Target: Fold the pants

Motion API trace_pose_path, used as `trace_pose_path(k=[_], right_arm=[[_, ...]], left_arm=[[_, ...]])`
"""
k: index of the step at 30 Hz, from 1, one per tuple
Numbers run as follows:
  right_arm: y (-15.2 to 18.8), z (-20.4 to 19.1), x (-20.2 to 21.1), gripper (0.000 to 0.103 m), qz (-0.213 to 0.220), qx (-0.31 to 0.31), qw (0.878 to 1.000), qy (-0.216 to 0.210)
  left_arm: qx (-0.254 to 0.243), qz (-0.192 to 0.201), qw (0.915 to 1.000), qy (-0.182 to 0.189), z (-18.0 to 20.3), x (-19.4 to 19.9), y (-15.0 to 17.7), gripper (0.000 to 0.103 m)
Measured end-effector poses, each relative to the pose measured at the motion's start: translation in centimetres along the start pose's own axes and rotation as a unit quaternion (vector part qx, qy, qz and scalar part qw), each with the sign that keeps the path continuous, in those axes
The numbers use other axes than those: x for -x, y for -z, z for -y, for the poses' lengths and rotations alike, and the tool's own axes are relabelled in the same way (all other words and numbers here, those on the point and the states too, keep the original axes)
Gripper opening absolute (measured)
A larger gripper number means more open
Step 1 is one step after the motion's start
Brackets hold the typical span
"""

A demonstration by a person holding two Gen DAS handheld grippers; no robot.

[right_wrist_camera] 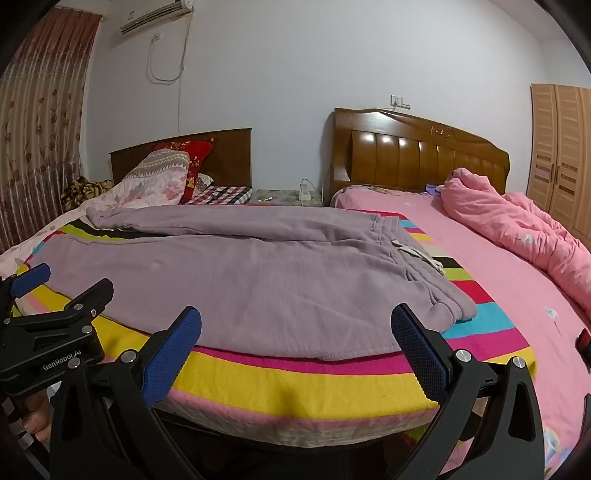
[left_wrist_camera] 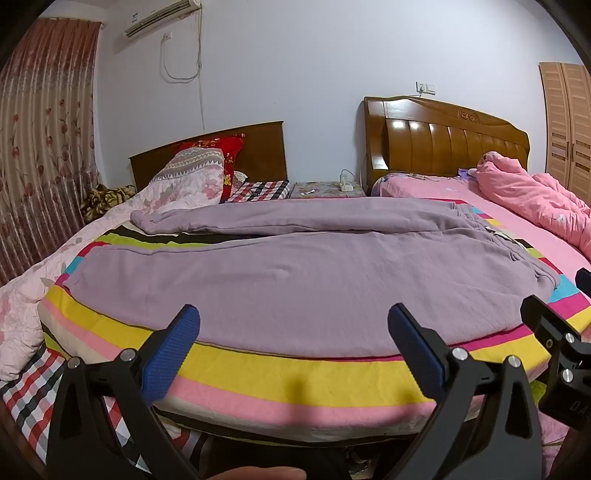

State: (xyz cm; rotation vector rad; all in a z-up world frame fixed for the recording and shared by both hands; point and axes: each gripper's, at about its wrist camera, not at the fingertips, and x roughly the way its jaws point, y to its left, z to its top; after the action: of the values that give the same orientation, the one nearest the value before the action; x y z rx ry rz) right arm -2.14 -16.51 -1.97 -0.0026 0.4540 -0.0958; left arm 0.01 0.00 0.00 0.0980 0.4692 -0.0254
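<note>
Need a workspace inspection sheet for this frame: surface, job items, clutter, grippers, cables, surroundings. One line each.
Surface: striped blanket spread on a bed, lying flat.
Job's things: purple pants laid out unfolded, legs toward the left, waistband toward the right.
Clutter: pink quilt bunched on the right bed; folded floral quilt and red pillow at far left.
Grippers: left gripper and right gripper both open, empty, at the blanket's near edge.
Cables: cord hanging on the wall under the air conditioner.
Surroundings: curtain, two headboards, wardrobe.
</note>
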Motion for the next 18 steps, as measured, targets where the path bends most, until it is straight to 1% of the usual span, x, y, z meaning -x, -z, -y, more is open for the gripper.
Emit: trace_pose_path(k=[7,12,18], right_arm=[[0.05,0.09,-0.05,0.099,0.000,-0.001,1.000,0.000],[0.11,0.14,-0.05,0.099,-0.001,-0.001,1.000,-0.001],[0.21,0.18,0.05,0.099,-0.001,-0.002,1.000,0.000]], left_arm=[[-0.002,0.001,1.0000,0.001,0.16,0.06,0.07,0.102],[0.001,0.013,0.9999,-0.005,0.11,0.52,0.10,0.102],[0.007,0.023,0.9997,0.002,0.05,0.88,0.00,0.102]])
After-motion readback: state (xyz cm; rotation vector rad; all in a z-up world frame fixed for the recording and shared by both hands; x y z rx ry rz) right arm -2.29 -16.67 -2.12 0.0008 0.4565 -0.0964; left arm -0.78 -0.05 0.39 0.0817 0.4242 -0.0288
